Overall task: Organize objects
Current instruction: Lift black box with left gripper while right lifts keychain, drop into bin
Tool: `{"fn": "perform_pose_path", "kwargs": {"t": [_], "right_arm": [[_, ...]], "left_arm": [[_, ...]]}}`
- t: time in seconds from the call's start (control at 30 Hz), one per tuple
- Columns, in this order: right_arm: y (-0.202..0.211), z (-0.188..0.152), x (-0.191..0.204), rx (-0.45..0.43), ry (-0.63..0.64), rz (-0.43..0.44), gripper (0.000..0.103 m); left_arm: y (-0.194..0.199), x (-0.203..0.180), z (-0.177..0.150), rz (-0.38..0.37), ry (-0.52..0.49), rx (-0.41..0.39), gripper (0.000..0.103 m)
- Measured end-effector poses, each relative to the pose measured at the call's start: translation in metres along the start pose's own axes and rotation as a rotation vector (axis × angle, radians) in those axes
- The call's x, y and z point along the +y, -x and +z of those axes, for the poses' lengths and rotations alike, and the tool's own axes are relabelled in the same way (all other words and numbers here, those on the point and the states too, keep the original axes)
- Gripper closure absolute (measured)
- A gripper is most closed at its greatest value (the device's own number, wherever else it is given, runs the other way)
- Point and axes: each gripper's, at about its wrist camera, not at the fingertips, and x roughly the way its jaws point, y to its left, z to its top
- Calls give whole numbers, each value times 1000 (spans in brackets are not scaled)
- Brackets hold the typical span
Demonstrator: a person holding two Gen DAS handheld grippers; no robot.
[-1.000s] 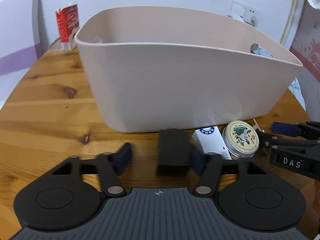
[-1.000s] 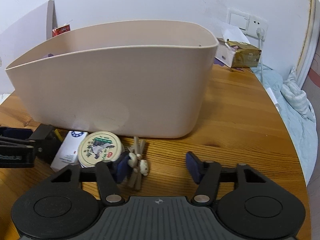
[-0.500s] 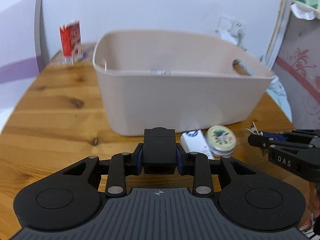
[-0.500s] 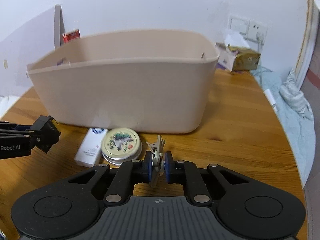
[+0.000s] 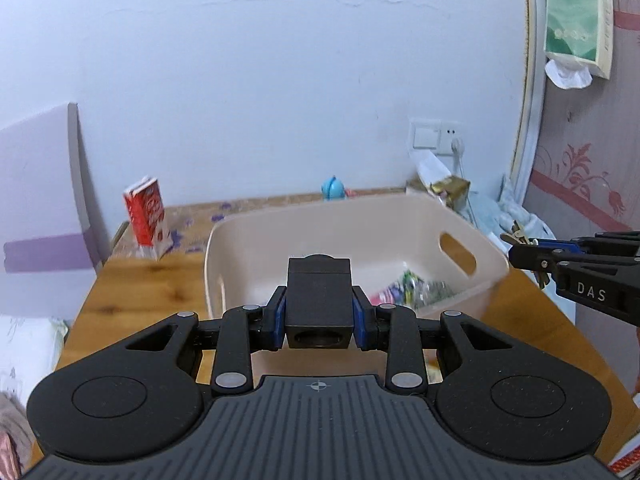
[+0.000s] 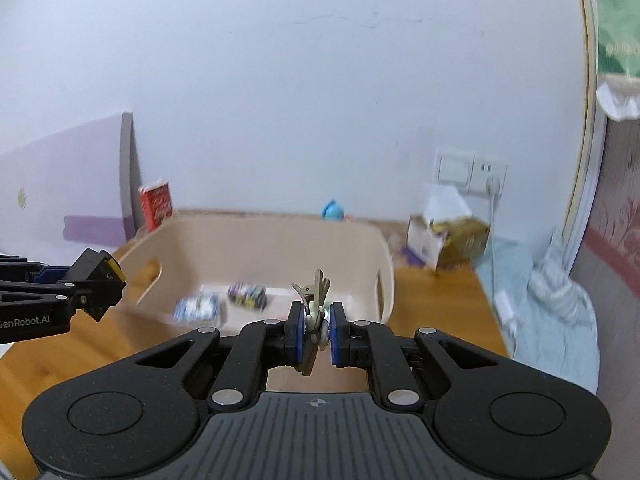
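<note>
Left wrist view shows your beige bin [image 5: 472, 236] on the wooden table [image 5: 132, 284], a few packets [image 6: 247, 294] already inside. Your left gripper [image 5: 319, 316] clamps a black block [image 5: 319, 300]; your right gripper [image 6: 316, 330] pinches keys [image 6: 314, 300]. Both hang above the bin, not yet dropped in.
</note>
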Motion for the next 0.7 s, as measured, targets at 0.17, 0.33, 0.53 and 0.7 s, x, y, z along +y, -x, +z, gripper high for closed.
{"fn": "perform_pose_path", "kwargs": {"t": [0.17, 0.33, 0.53, 0.7], "right_arm": [[-23, 27, -8, -13, -15, -7, 91], [-59, 34, -14, 52, -27, 1, 91], [-103, 24, -12, 175, -5, 13, 90], [-119, 12, -13, 245, -20, 36, 90]], "left_arm": [[-40, 2, 22, 24, 11, 33, 71], [-93, 2, 23, 36, -1, 150, 71], [-130, 1, 9, 46, -9, 283, 71], [-135, -1, 2, 51, -5, 312, 68]]}}
